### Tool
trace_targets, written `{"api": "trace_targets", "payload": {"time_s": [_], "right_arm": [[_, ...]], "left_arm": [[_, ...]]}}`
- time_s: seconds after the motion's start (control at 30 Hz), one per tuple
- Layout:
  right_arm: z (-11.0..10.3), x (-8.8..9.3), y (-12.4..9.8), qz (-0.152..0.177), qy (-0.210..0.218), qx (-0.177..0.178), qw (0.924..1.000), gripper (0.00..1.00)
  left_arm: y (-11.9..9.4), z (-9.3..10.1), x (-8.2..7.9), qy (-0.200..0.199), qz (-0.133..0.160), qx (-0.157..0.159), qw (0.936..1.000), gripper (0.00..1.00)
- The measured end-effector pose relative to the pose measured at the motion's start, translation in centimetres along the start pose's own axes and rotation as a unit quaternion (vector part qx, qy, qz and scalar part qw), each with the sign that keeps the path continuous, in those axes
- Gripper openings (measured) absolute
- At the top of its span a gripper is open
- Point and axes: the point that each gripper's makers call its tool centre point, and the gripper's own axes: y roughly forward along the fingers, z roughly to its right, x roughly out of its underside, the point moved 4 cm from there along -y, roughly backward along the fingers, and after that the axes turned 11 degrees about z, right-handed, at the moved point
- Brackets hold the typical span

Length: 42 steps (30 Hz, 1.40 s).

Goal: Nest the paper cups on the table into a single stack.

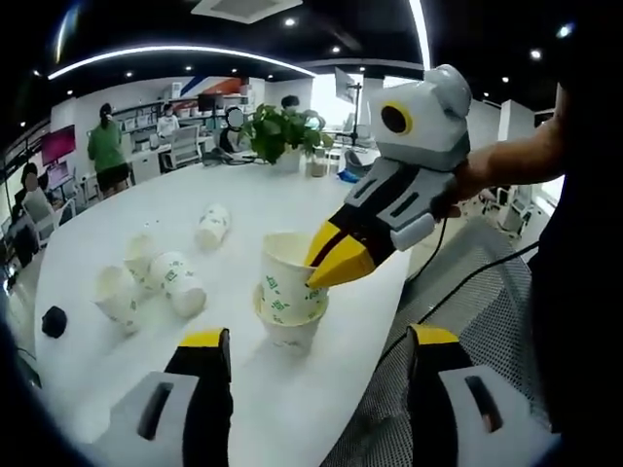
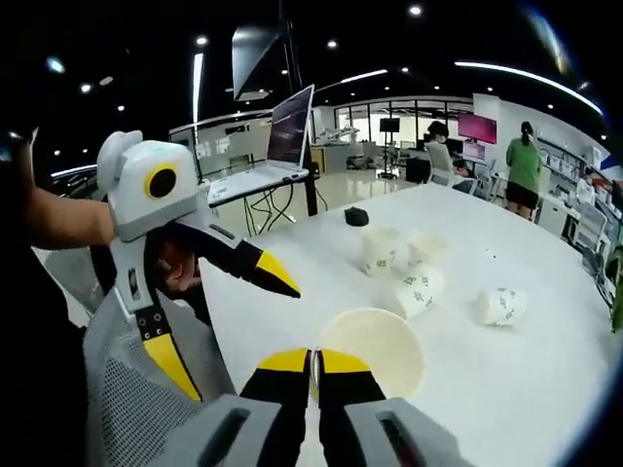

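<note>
Where right tongs (image 1: 326,265) pinch its rim, top cup (image 1: 285,277).

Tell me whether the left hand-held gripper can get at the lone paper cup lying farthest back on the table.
Probably yes. The left hand-held gripper is open, and the lone white paper cup with green print lies apart on bare white table, left of the stacked cups.
</note>
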Motion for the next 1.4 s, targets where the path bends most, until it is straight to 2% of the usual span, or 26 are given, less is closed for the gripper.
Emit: {"api": "trace_targets", "payload": {"time_s": [0.77,1.4], "right_arm": [[-0.4,2.3,2.2,-0.030,0.032,-0.025,0.9987,0.01],[-0.2,3.6,2.8,-0.032,0.071,-0.025,0.9967,0.02]], "left_arm": [[-0.7,-0.3,0.9,-0.016,-0.005,-0.014,0.9998,0.71],[-0.6,-0.6,1.6,-0.022,-0.012,-0.014,0.9996,0.70]]}}
